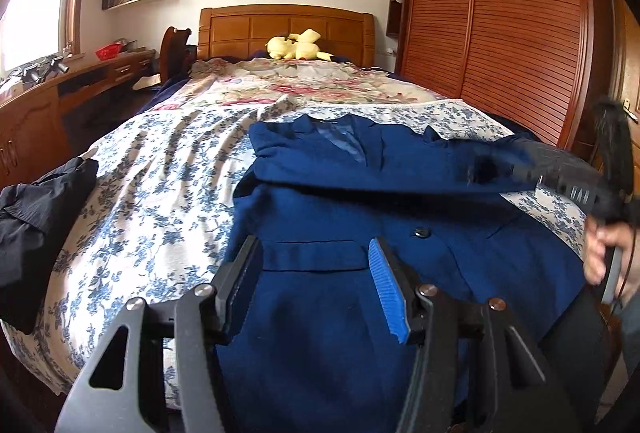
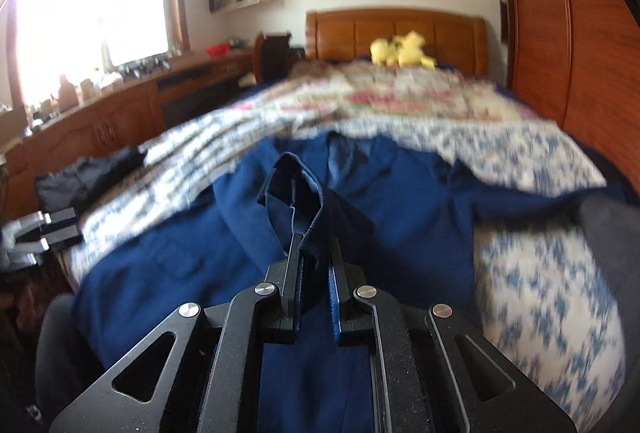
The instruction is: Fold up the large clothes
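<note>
The blue coat lies spread on the bed, barely folded. The right hand-held gripper pinches its sleeve cuff; the left hand-held gripper hangs spread, empty.

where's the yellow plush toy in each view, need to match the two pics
Left wrist view: the yellow plush toy lies top centre, at the far end of the bed.
Right wrist view: the yellow plush toy sits upper right of centre, blurred.
Shared landmark: the wooden headboard stands right behind the toy in both views.
</note>
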Action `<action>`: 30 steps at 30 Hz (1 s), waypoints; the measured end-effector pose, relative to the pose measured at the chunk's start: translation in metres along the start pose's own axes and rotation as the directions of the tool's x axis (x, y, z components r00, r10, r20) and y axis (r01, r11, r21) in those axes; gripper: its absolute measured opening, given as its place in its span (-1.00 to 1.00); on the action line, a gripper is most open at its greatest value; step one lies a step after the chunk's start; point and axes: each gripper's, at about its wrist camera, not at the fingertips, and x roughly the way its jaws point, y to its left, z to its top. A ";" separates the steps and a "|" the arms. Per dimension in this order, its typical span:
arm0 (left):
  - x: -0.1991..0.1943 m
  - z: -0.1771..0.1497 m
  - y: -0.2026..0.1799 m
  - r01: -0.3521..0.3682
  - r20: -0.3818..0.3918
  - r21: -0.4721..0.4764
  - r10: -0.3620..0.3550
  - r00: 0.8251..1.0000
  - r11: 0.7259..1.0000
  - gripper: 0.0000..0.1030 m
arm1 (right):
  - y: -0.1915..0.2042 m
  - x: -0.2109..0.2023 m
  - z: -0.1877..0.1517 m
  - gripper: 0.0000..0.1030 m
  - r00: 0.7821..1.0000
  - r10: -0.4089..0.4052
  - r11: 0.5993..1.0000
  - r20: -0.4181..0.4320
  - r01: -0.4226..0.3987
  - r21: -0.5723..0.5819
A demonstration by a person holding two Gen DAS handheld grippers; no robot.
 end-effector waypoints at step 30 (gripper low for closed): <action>0.009 -0.011 -0.021 0.018 -0.030 0.019 -0.018 0.999 1.000 0.04 | 0.062 0.076 -0.015 0.00 0.976 0.059 0.984 -0.210 -0.092 -0.152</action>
